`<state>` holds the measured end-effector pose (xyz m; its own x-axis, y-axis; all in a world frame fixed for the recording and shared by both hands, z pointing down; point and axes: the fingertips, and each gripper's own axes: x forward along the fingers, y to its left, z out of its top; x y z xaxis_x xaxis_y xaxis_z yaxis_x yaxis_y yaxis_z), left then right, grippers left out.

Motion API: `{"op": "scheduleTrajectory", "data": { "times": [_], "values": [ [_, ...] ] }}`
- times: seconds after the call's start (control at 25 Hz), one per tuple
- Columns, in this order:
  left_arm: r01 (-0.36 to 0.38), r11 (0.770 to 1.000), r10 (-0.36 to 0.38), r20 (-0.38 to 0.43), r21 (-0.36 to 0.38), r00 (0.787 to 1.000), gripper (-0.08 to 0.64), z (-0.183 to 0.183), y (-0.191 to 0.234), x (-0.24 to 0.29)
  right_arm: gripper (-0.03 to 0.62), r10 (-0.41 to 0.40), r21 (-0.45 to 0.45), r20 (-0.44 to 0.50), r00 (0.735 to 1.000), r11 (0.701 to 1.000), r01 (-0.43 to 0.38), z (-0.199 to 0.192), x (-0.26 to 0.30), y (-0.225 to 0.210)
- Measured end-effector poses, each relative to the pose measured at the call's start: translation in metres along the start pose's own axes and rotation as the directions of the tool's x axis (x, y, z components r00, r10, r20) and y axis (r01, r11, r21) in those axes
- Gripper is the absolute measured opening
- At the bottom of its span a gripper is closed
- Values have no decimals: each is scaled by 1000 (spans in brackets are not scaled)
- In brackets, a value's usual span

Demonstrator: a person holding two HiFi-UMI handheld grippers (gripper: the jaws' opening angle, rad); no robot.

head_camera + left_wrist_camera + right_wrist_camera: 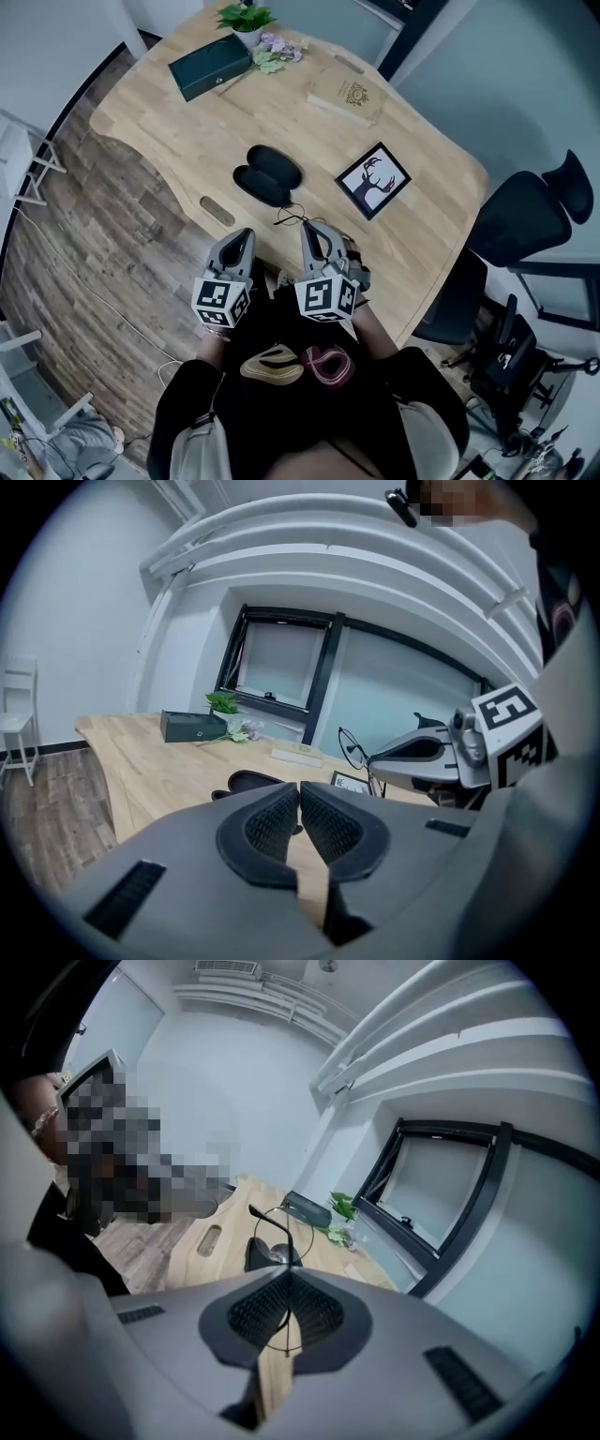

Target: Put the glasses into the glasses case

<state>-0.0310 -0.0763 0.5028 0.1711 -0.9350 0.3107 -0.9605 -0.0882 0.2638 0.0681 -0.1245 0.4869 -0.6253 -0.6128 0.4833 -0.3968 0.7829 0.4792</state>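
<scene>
Thin wire-framed glasses (281,1230) are held by one temple arm, pinched between the closed fingers (246,1312) of the right gripper (287,1275). They hang over the near part of the wooden counter (178,131). From the head view the glasses (292,217) sit just on the person's side of the glasses case (267,173), near it but apart from it.

The black case lies open on the counter with its two halves side by side and nothing visible inside. It is close to an oval slot (217,209) cut into the counter's front edge.

The left gripper (246,234) is level with the right gripper (309,228), just beside it. Its fingers (267,827) are together at the tips with nothing between them.

Right of the case lies a framed picture of a deer (373,180). Farther back on the counter are a tan book (347,94), a dark green box (209,67), a small potted plant (246,19) and a sprig of pale flowers (281,49).

A black office chair (525,216) stands off the counter's right end, and wood-patterned floor (94,253) shows at the left.
</scene>
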Motion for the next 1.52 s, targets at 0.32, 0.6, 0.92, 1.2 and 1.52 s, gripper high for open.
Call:
{"op": "scheduleTrajectory", "data": {
  "times": [0.32, 0.6, 0.92, 1.2, 1.52],
  "values": [
    [83, 996, -83, -25, 19, 996, 25, 24, 42, 27, 12, -69, 34, -68, 995, 997, 71, 19, 38, -12],
    [126, 992, -126, -23, 19, 992, 25, 44, 91, 44, 12, -106, 12, -138, 985, 994, 109, 39, 70, -12],
    [195, 981, -195, -39, 20, 980, 25, 57, 130, 68, 12, -148, -23, -216, 965, 989, 147, 51, 102, -17],
    [241, 970, -239, -63, 31, 969, 25, 64, 156, 80, 12, -138, -95, -270, 953, 989, 116, 48, 134, -12],
    [216, 976, -214, -56, 36, 975, 25, 76, 192, 82, 12, -110, -137, -331, 937, 988, 68, 37, 166, -6]
  ]
}}
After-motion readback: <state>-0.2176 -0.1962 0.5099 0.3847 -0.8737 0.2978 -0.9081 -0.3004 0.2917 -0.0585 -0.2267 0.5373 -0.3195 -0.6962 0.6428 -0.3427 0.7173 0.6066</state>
